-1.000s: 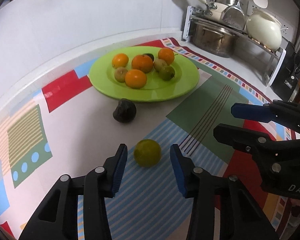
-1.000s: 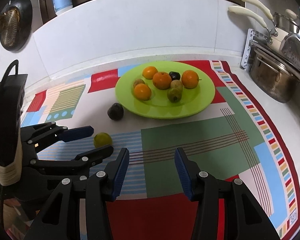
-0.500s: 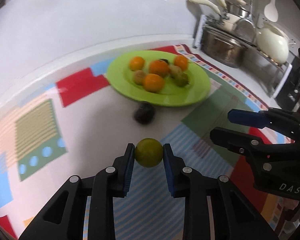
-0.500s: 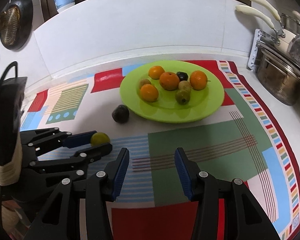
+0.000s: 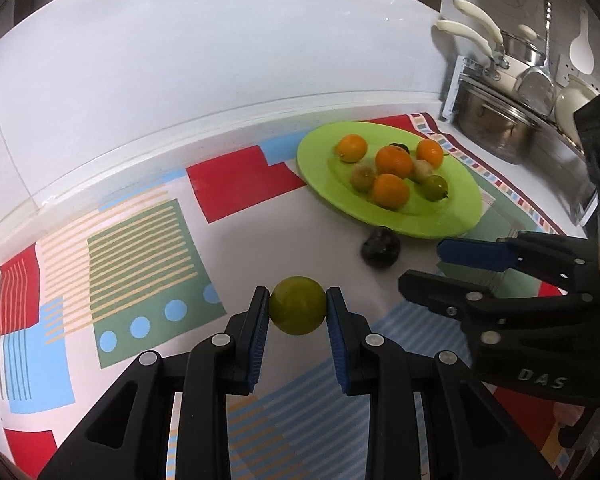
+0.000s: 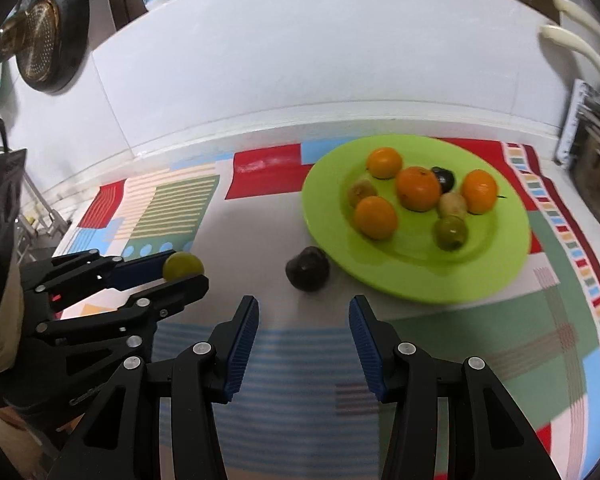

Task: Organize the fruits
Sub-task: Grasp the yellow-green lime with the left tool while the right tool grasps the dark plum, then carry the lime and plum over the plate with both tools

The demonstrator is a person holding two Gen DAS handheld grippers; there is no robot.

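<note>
My left gripper (image 5: 298,312) is shut on a yellow-green round fruit (image 5: 297,311) and holds it above the patterned mat; it also shows in the right wrist view (image 6: 182,265). A green plate (image 6: 500,264) holds several oranges and small greenish fruits (image 6: 418,189); it also shows in the left wrist view (image 5: 456,222). A dark purple fruit (image 6: 308,268) lies on the mat just in front of the plate's near-left rim. My right gripper (image 6: 303,322) is open and empty, just short of the dark fruit.
A colourful patterned mat (image 6: 172,208) covers the white counter. A rack with steel pots and pans (image 5: 496,124) stands at the right. A strainer (image 6: 40,46) hangs on the wall at the left. A white backsplash rises behind the plate.
My left gripper closed on the yellow-green fruit and lifted it off the mat. My right gripper moved forward and left, closer to the dark fruit.
</note>
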